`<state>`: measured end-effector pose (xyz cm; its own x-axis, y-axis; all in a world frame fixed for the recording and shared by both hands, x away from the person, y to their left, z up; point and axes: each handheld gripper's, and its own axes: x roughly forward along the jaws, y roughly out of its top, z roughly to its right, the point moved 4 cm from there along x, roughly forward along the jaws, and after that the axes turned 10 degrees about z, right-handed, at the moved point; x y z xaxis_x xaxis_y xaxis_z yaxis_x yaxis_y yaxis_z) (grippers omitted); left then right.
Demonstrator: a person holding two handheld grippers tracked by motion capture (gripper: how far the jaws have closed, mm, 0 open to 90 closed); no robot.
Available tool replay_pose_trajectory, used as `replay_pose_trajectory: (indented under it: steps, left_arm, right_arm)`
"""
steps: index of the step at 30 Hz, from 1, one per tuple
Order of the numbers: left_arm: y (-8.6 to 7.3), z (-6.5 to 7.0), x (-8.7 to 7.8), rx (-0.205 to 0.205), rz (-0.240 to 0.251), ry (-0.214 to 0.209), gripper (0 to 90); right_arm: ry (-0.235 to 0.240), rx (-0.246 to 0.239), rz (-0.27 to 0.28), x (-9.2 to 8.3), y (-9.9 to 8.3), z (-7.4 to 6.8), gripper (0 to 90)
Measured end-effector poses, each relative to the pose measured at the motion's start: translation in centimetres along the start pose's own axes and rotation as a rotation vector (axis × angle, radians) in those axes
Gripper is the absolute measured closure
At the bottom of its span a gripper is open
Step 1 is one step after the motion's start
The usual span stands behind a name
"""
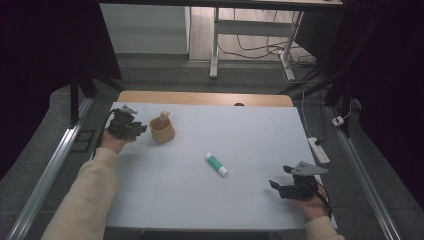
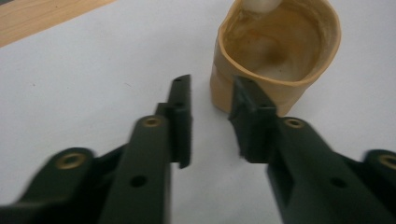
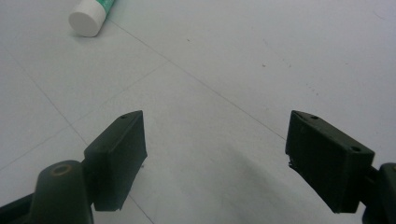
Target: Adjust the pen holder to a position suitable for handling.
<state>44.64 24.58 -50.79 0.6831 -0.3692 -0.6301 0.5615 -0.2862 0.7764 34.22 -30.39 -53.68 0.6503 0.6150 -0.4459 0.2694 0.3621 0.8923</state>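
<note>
A tan, soft-walled cup (image 1: 162,131) stands upright at the table's far left, with a pale object (image 1: 164,116) sticking up at its far rim. In the left gripper view the cup (image 2: 280,51) sits just beyond my left gripper (image 2: 212,86). Its jaws stand a narrow gap apart with only table between them, and the right-hand jaw's tip is at the cup's outer wall. From above, the left gripper (image 1: 137,129) is just left of the cup. A green-and-white glue stick (image 1: 217,164) lies mid-table. My right gripper (image 1: 280,176) rests near the front right, jaws wide open (image 3: 212,135), with the glue stick's white cap (image 3: 91,14) farther off.
The white table top (image 1: 240,130) has a wooden strip (image 1: 205,98) along its far edge. A power strip (image 1: 319,150) and cables lie on the floor to the right. Metal rails run along both sides of the table.
</note>
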Motion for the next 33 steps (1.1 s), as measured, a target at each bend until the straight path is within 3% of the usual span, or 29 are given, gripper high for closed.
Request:
replay_pose_trajectory:
  steps: [6, 18, 33]
  left_arm:
    - [-0.3, -0.3, 0.8, 0.004, -0.016, -0.010, 88.5]
    - [-0.6, -1.1, 2.5, -0.008, -0.033, -0.002, 88.9]
    - [-0.9, -0.7, 4.0, -0.022, -0.046, -0.019, 89.0]
  right_arm:
    - [0.004, -0.004, -0.008, 0.1, 0.0, -0.1, 20.1]
    - [0.005, -0.010, -0.013, 0.2, -0.1, -0.1, 20.3]
    - [0.005, -0.009, -0.019, 0.2, -0.1, -0.1, 20.3]
